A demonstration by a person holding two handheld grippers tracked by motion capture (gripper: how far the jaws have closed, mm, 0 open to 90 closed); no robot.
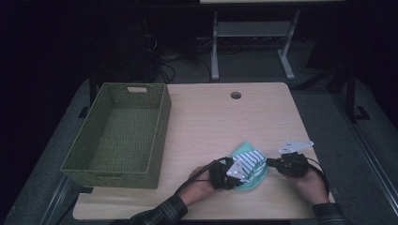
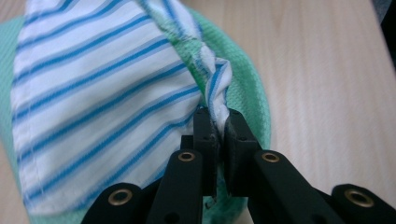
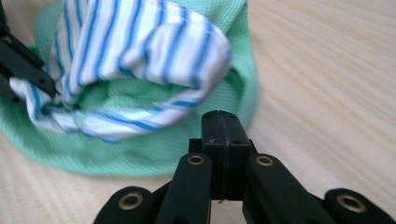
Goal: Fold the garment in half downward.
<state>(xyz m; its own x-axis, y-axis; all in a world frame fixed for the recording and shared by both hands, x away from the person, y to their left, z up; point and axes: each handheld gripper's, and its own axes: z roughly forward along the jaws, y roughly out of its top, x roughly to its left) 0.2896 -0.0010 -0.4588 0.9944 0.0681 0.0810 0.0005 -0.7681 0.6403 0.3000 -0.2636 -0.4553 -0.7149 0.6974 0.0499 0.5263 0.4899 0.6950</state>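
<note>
**Striped cloth pinched on the green cloth, basket bare**

The light wooden worktop [image 1: 206,122] carries everything, and the woven green basket [image 1: 159,136] is the landmark: it stands along the worktop's left edge, with a handle slot in its far wall, and its woven floor lies bare.

To the right of the basket, near the worktop's front edge and well apart from the basket's wall, lies the green cloth [image 1: 257,182], spread flat on the wood. On top of it sits the smaller white cloth with blue stripes [image 1: 252,161], bunched and partly folded over itself, with the green showing around its edges.

The left tongs [image 2: 217,125], on the side of the cloths nearer the basket, are clenched on a twisted corner of the striped cloth [image 2: 98,107]; the fabric rises out from between the two black jaws.

The right tongs [image 3: 223,122], on the side of the cloths farther from the basket, are clenched with nothing between the jaws, and their tips stand just beside the rim of the green cloth [image 3: 154,158].
</note>
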